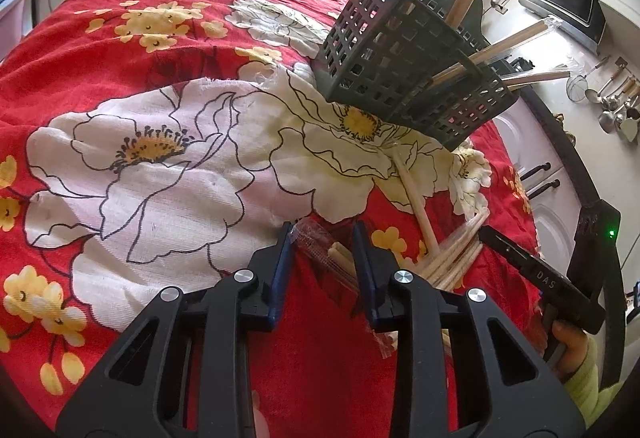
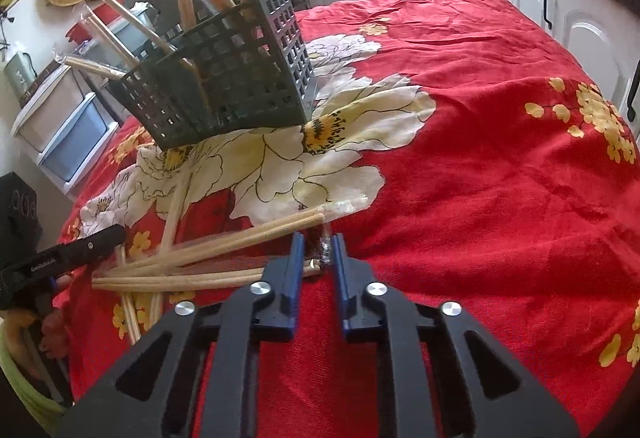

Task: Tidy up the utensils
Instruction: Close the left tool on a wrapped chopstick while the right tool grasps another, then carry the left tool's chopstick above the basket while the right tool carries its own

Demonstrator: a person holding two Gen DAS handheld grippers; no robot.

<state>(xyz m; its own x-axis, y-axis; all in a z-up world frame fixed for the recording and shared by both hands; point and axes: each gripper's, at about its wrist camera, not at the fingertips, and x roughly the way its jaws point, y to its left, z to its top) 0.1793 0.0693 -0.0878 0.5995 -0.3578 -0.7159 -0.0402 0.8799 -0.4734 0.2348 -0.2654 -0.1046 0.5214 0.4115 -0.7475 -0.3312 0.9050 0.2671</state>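
lying in a loose crossed heap of wrapped chopsticks (image 2: 208, 258) on the red floral cloth (image 2: 480, 158), short of the dark lattice basket (image 2: 224, 90) already bristling with sticks. handling light, stiff and slick in crinkly film, so pinching at the ends: right tool (image 2: 316, 252) narrowed on a wrapped tip, left tool (image 1: 322, 238) half-narrowed around another pair, grip unclear. leaving open cloth on the heap's far side from the basket, desk edge dropping just behind it.

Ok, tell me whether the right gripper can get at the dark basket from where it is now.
Probably yes. The right gripper has its jaws closed on a wrapped chopstick end, and the cloth between it and the dark basket lies bare apart from loose chopsticks off to the side. The basket's grid wall faces it unobstructed.
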